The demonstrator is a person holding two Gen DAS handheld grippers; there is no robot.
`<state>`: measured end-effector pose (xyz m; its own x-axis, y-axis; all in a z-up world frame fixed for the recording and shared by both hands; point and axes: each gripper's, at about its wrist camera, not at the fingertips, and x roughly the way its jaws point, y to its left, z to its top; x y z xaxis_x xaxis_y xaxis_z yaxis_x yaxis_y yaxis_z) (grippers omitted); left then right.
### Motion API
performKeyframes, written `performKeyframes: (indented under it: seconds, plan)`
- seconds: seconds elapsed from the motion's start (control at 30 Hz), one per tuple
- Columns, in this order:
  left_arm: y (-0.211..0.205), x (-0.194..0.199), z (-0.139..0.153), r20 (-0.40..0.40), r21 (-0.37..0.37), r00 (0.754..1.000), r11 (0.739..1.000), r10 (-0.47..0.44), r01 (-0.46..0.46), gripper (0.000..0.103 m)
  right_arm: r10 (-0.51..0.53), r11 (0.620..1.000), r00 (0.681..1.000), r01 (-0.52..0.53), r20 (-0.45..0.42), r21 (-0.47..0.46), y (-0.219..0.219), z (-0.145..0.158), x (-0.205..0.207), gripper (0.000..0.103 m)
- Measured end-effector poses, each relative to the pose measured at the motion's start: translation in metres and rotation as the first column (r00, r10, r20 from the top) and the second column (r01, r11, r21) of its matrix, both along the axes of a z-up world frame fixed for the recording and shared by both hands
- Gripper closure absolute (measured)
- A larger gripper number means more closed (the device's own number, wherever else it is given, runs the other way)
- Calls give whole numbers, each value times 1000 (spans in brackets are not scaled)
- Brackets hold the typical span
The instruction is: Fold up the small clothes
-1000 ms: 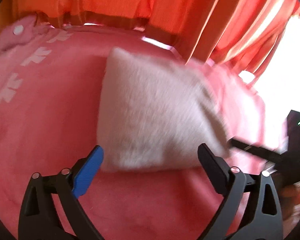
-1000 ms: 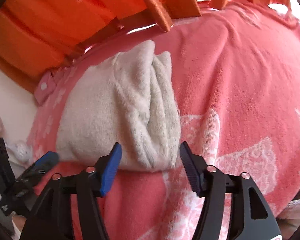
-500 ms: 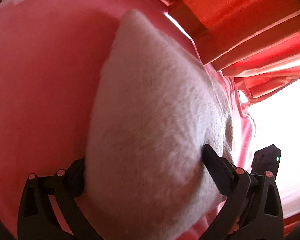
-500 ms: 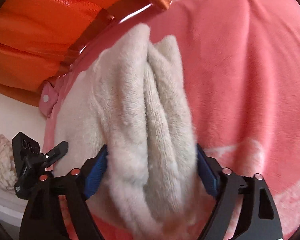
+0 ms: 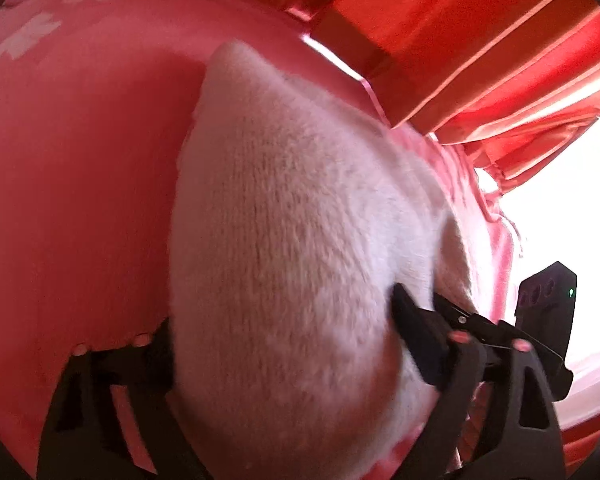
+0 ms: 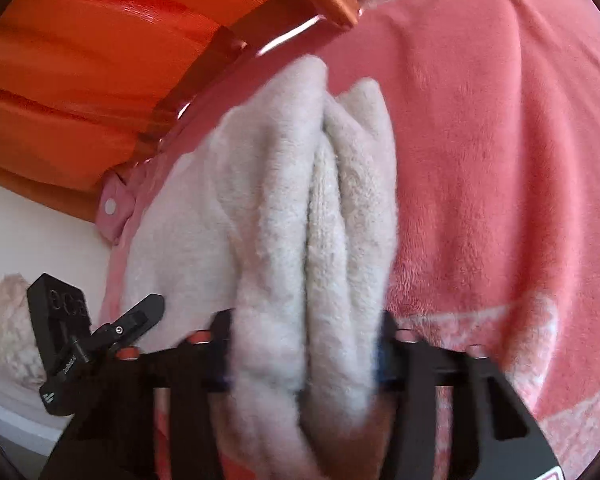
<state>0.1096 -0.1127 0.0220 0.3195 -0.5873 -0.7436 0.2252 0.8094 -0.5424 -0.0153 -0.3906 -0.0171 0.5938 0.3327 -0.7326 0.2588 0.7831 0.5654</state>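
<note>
A folded cream fleece garment (image 5: 292, 248) lies on the pink blanket (image 5: 72, 184). My left gripper (image 5: 284, 332) is shut on one end of it, and the cloth bulges between the fingers and hides the left pad. In the right wrist view the garment (image 6: 300, 208) shows its stacked folded layers, and my right gripper (image 6: 304, 356) is shut on that end. The left gripper (image 6: 112, 340) shows at the lower left of that view, and the right gripper (image 5: 540, 320) at the right of the left wrist view.
Orange-red curtains (image 5: 460, 40) hang behind the bed. The pink blanket (image 6: 500, 160) has a white pattern. A pale fluffy item (image 6: 8, 320) lies at the far left beyond the blanket edge. A bright window (image 5: 572, 200) is at the right.
Both grippers have moved in from short of the garment, closed onto its two ends, and squeezed tighter over the last half second.
</note>
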Motion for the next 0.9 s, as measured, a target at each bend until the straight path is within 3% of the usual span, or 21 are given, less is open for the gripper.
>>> performKeyframes:
  seconds: [0.07, 0.23, 0.3, 0.4, 0.5, 0.63, 0.67, 0.77, 0.83, 0.9]
  plan:
    - [0, -4, 19, 39, -15, 999, 999, -30, 31, 46, -5, 1000, 999, 6, 36, -17, 3, 16, -4, 68]
    - [-8, -14, 82, 155, -46, 983, 993, -102, 111, 49, -27, 997, 985, 39, 169, -69, 12, 79, -28, 69]
    - [-11, -22, 114, 224, -65, 965, 986, -134, 152, 49, -34, 991, 969, 64, 243, -118, 15, 115, -45, 69]
    - [-13, -38, 170, 354, -97, 920, 971, -170, 217, 49, -38, 975, 929, 115, 369, -188, 23, 171, -74, 69]
    - [-8, -57, 229, 493, -123, 850, 952, -185, 279, 49, -25, 955, 864, 169, 503, -243, 38, 232, -105, 69]
    - [17, -85, 309, 681, -157, 716, 924, -154, 348, 48, 32, 925, 744, 230, 668, -301, 70, 300, -137, 69]
    - [24, -89, 320, 707, -161, 693, 922, -142, 353, 47, 51, 924, 704, 236, 708, -301, 79, 318, -143, 69]
    - [50, -98, 355, 788, -172, 608, 915, -96, 366, 44, 92, 926, 624, 234, 776, -297, 100, 346, -145, 68]
    - [71, -96, 370, 824, -170, 564, 924, -59, 344, 41, 96, 936, 599, 217, 795, -277, 108, 352, -136, 67]
    - [85, -90, 369, 831, -177, 555, 931, -33, 320, 34, 97, 947, 608, 187, 788, -261, 115, 347, -113, 65]
